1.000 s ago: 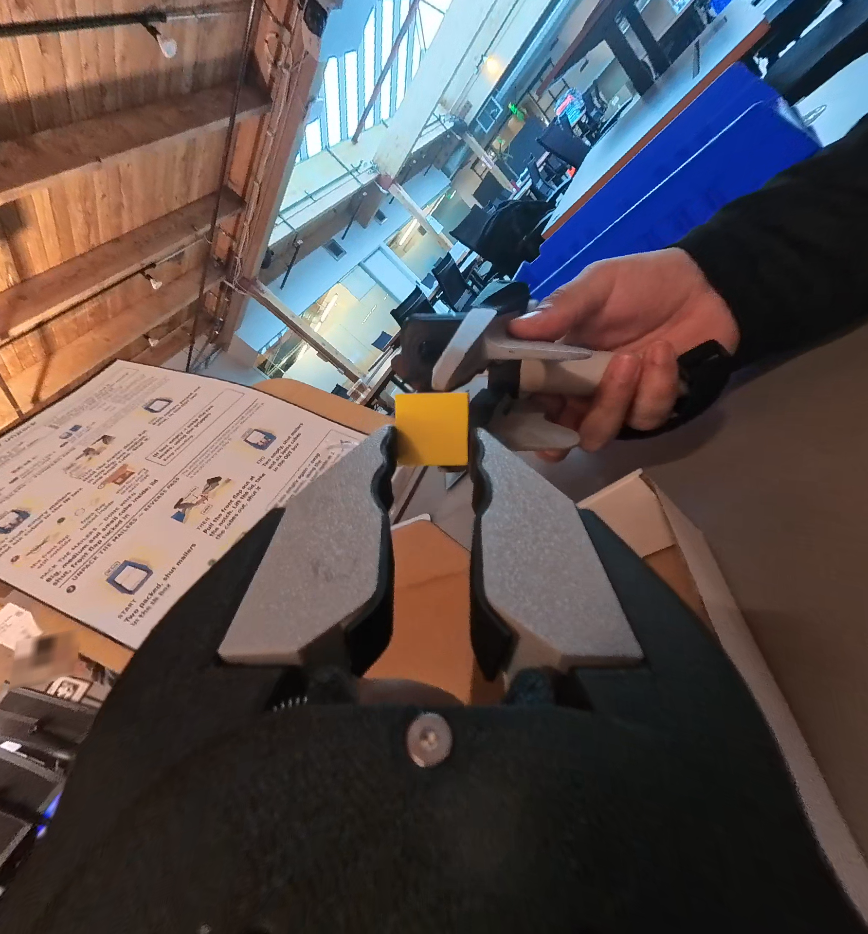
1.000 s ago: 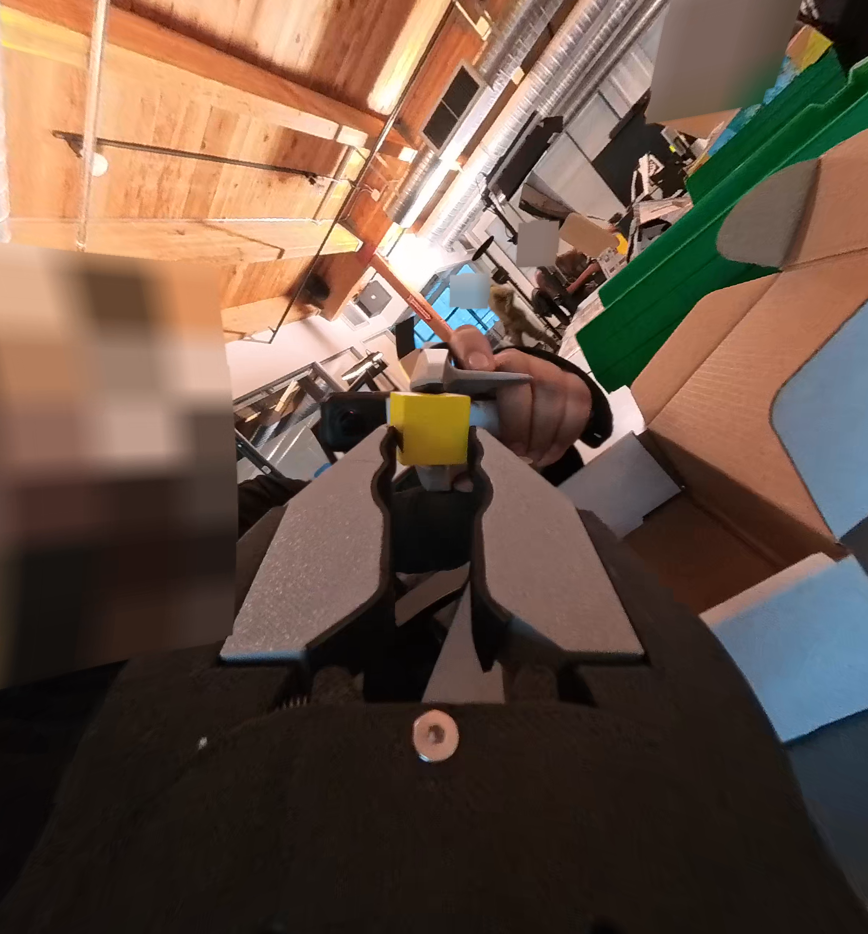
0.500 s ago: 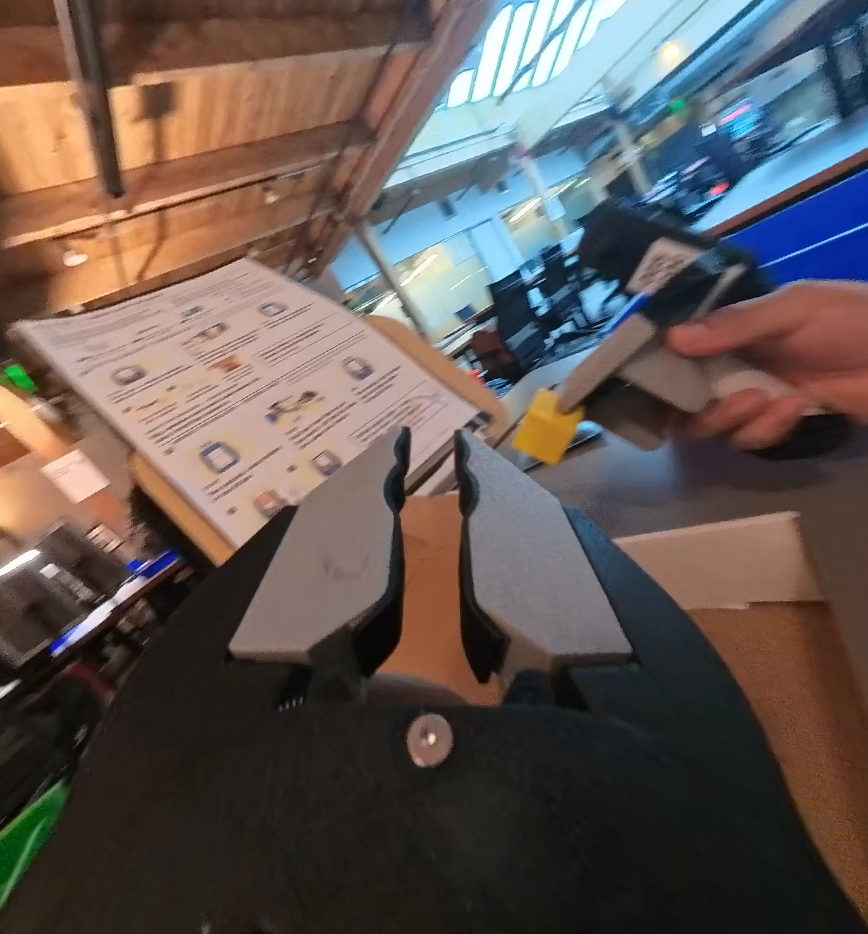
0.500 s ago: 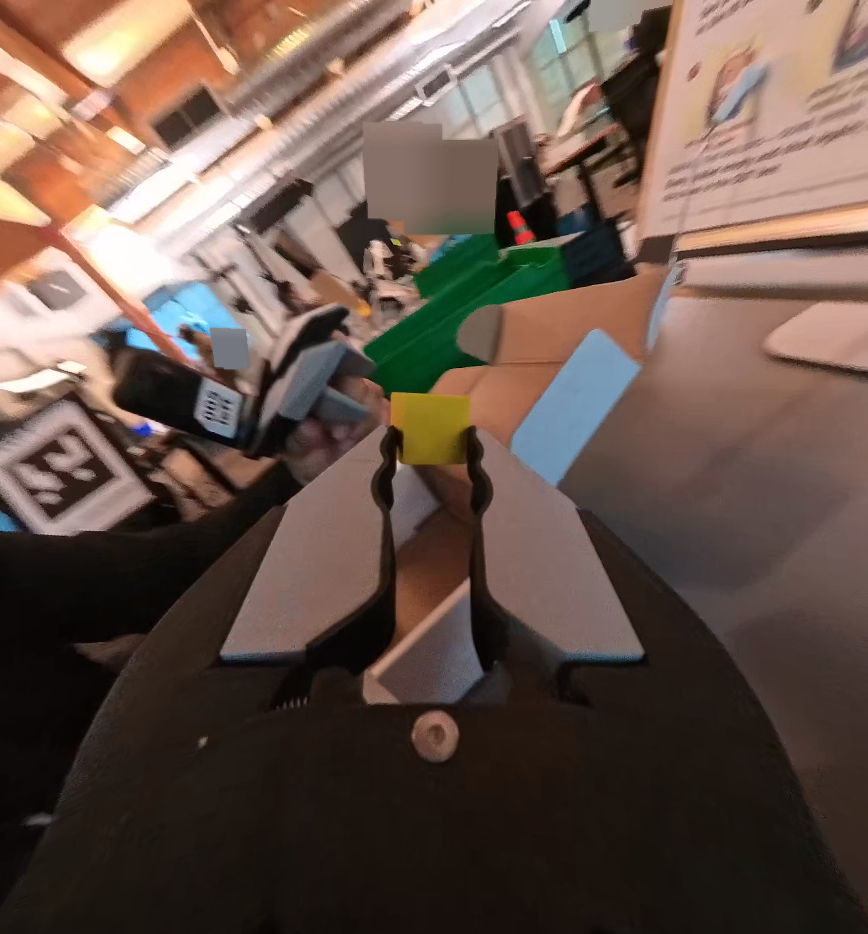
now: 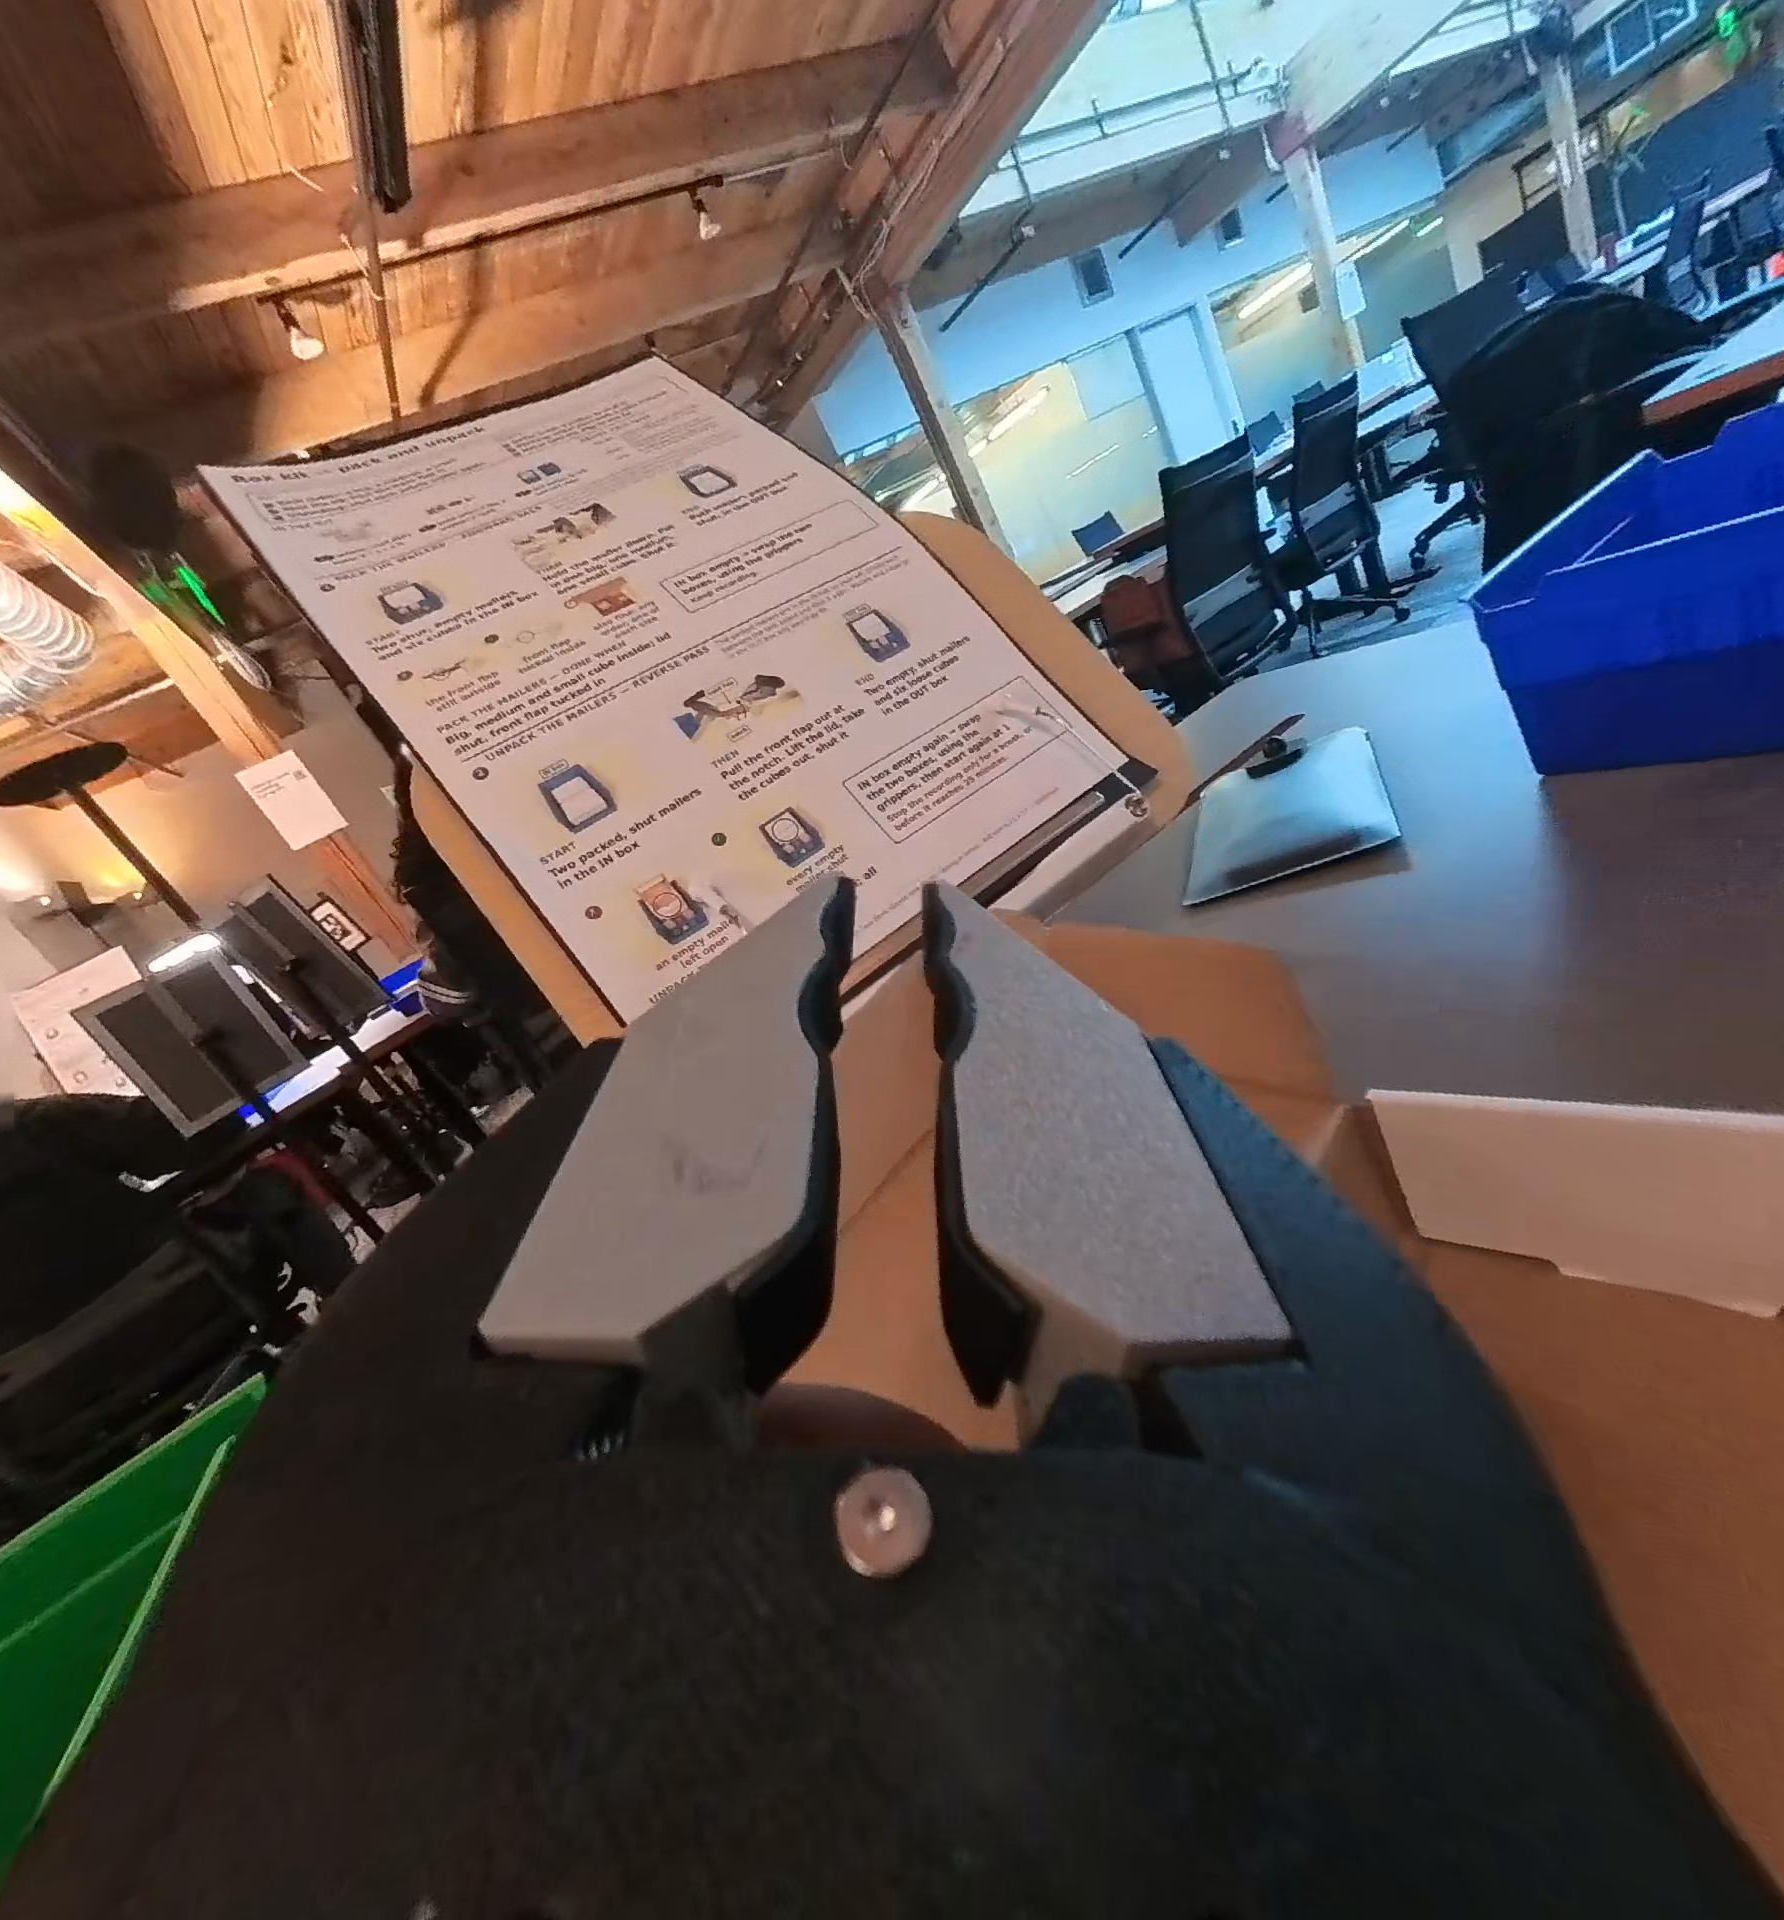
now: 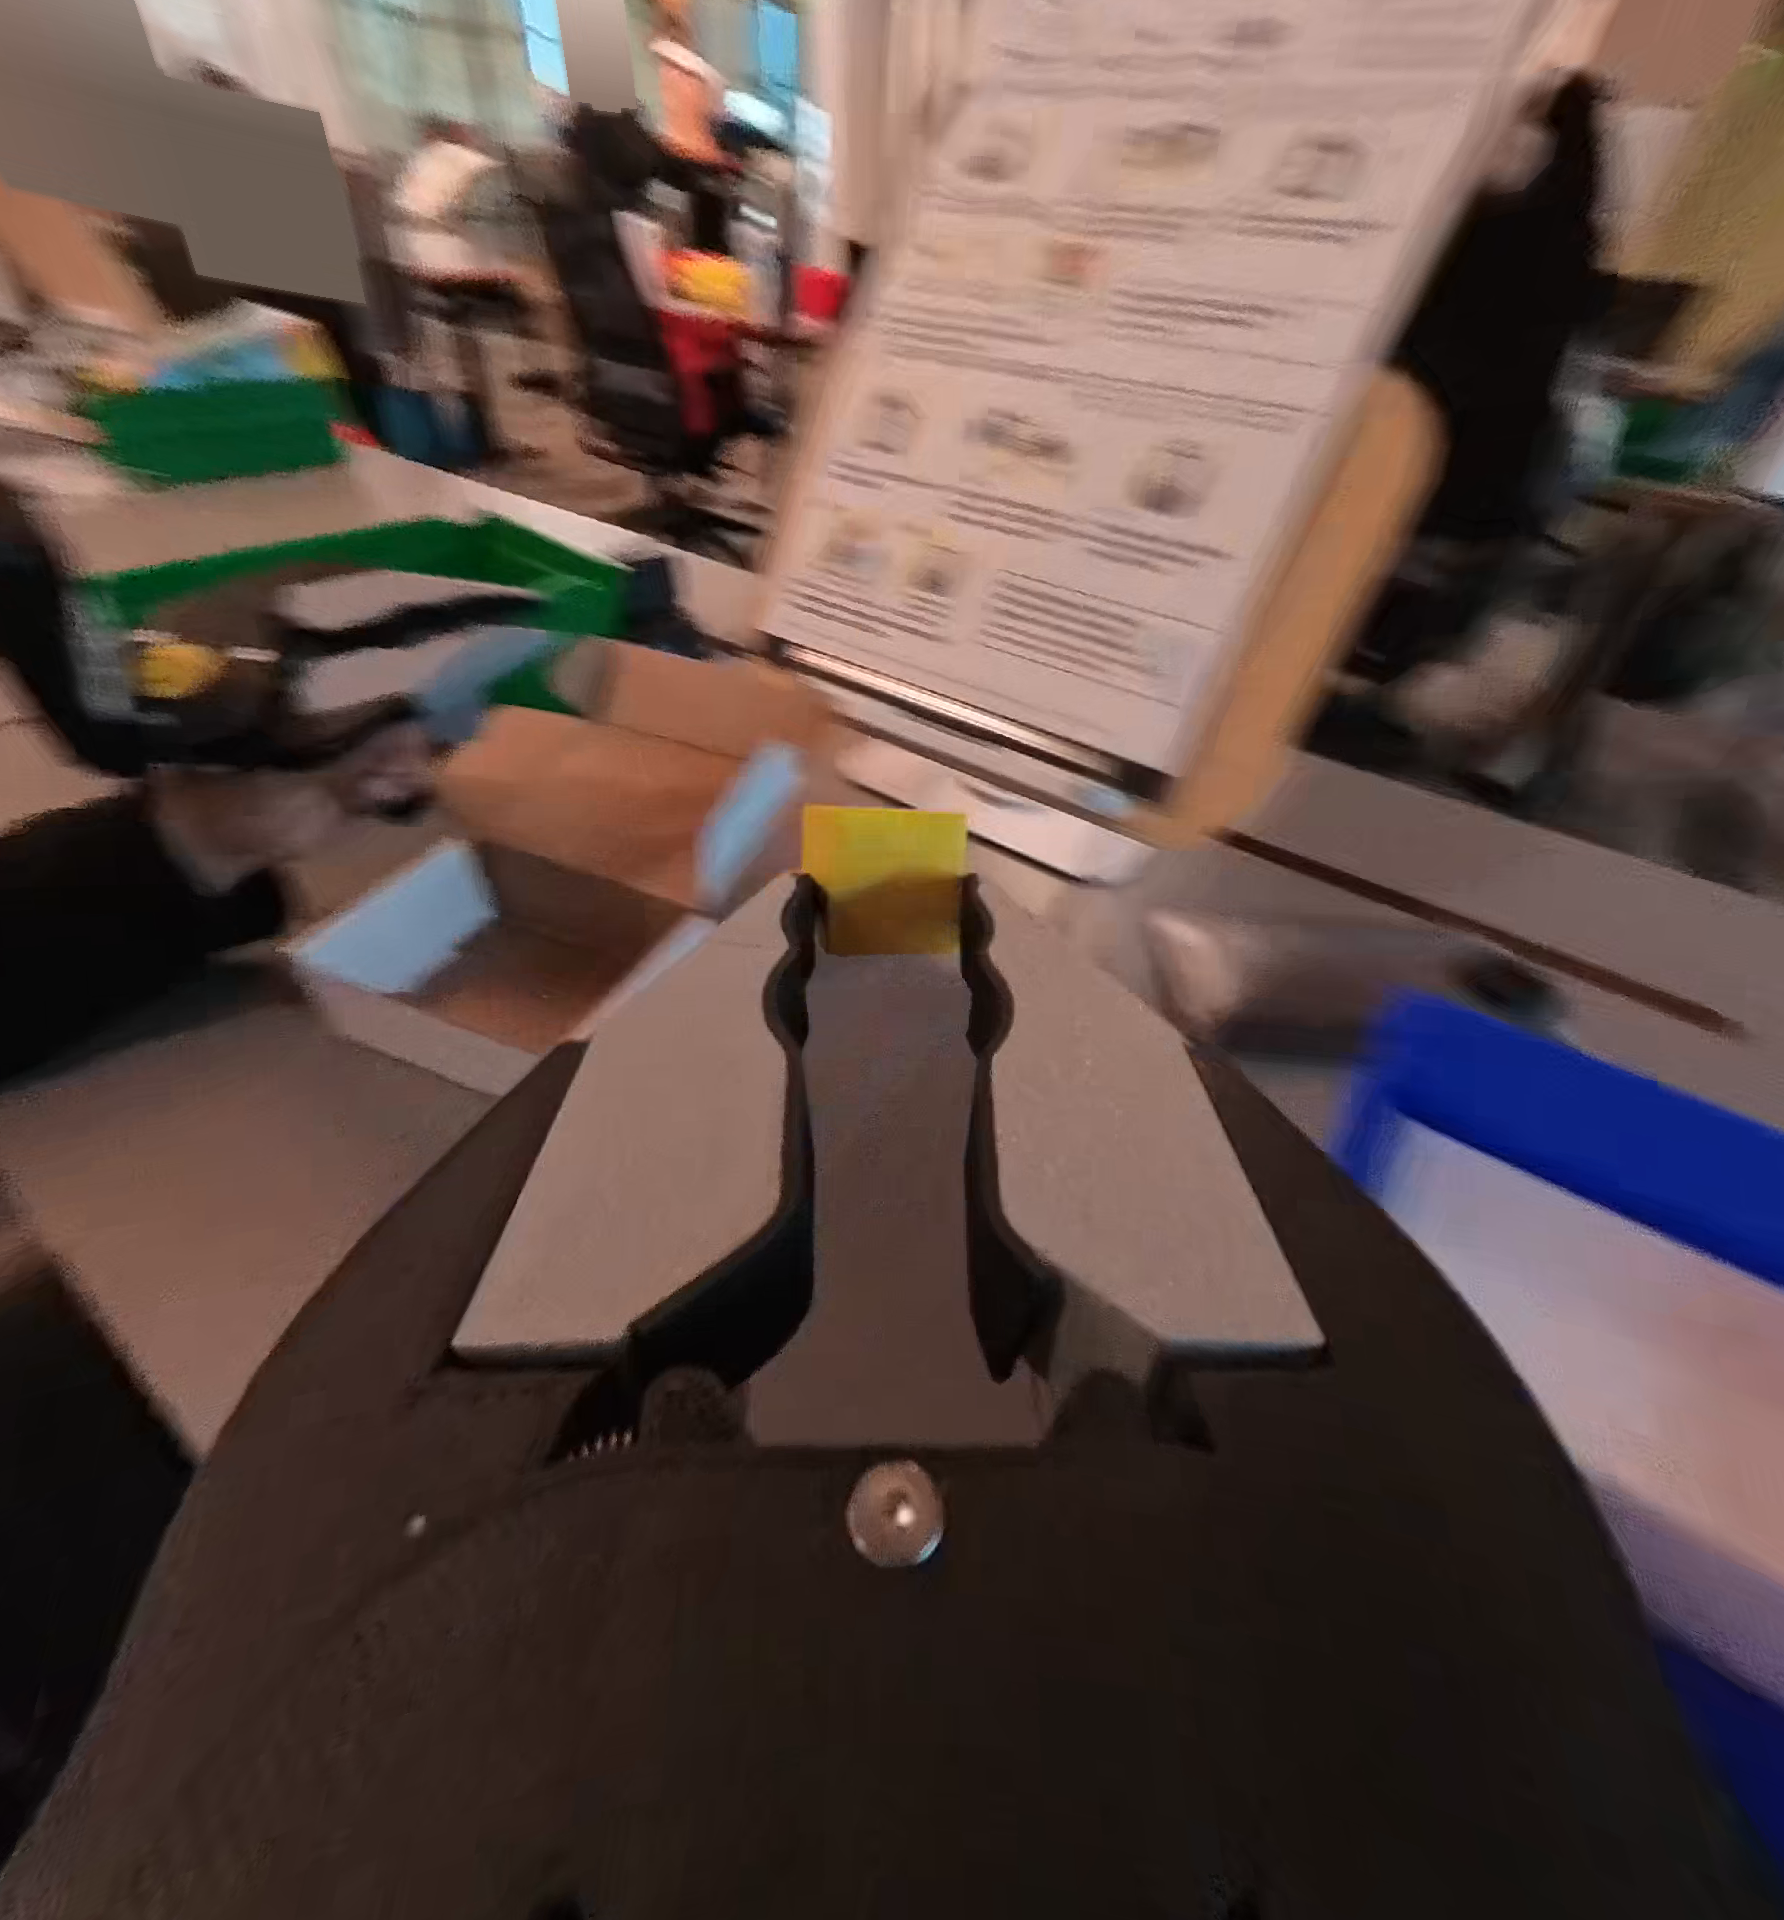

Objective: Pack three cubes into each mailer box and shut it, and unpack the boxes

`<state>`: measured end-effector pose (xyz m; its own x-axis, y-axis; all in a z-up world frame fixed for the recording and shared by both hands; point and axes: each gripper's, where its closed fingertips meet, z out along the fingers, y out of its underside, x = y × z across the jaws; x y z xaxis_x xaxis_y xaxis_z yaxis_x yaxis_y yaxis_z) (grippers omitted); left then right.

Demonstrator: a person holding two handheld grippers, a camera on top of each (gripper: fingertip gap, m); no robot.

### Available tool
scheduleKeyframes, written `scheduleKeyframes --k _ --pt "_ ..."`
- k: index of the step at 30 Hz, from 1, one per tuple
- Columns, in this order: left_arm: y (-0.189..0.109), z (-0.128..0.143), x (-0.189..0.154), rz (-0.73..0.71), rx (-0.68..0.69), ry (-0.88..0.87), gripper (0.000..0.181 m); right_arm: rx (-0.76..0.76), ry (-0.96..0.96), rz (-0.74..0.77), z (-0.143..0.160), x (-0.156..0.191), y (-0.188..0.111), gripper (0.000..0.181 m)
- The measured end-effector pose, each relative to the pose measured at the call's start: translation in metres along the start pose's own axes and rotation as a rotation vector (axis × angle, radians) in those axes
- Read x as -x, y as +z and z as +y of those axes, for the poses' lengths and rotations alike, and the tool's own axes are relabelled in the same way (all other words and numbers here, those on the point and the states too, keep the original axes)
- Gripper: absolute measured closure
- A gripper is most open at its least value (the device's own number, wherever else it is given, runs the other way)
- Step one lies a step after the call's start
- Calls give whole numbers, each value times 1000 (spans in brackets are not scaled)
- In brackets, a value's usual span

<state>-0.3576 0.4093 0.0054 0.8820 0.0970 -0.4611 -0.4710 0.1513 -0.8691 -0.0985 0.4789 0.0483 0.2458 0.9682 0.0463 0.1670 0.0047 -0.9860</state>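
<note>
My right gripper [image 6: 886, 883] is shut on a yellow cube [image 6: 886, 862], held at the fingertips above the dark table. An open mailer box [image 6: 597, 821], brown inside with white flaps, lies left of and beyond it. My left gripper [image 5: 886, 906] is empty, its jaws drawn in to a narrow gap, over the brown inside of the open mailer box [image 5: 1646, 1507]. The box's white flap [image 5: 1615, 1195] stands to its right. The left gripper also shows blurred at the far left of the right wrist view [image 6: 472, 675].
An instruction sheet on a wooden stand [image 5: 659, 675] stands behind the box. A blue bin [image 5: 1698, 634] is at the right, also close on the right in the right wrist view [image 6: 1615, 1153]. A green bin [image 5: 57, 1579] is at the left. A grey flat pouch [image 5: 1293, 831] lies on the table. Across from one pair of fingers to the other is roughly 30 cm.
The yellow cube passed from between both grippers to the right gripper alone. The right gripper swung away toward the blue bin; the left gripper drew back, narrowed and tilted down over the box.
</note>
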Motion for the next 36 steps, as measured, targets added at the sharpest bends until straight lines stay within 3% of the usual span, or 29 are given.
scheduleKeyframes --k 2,4,6,10,17,22,29,32,36 --pt "1 0 -4 9 7 23 170 108 11 220 16 -70 -36 156" --pt "1 0 -8 22 12 39 170 292 32 411 53 -133 -68 156" --pt "1 -2 -11 30 9 52 170 486 64 512 97 -172 -91 155" --pt "2 1 -16 47 18 67 170 786 111 565 166 -197 -112 155" --pt "5 11 -25 67 61 135 170 1143 92 504 216 -189 -124 154" --pt "5 9 -24 68 57 134 170 1230 102 436 231 -181 -124 154" --pt "4 9 -19 62 57 118 170 1158 225 347 220 -167 -123 155" --pt "4 9 -18 57 59 112 170 1157 166 397 215 -177 -126 160" --pt "4 10 -14 47 65 100 170 1041 135 488 200 -198 -115 169"
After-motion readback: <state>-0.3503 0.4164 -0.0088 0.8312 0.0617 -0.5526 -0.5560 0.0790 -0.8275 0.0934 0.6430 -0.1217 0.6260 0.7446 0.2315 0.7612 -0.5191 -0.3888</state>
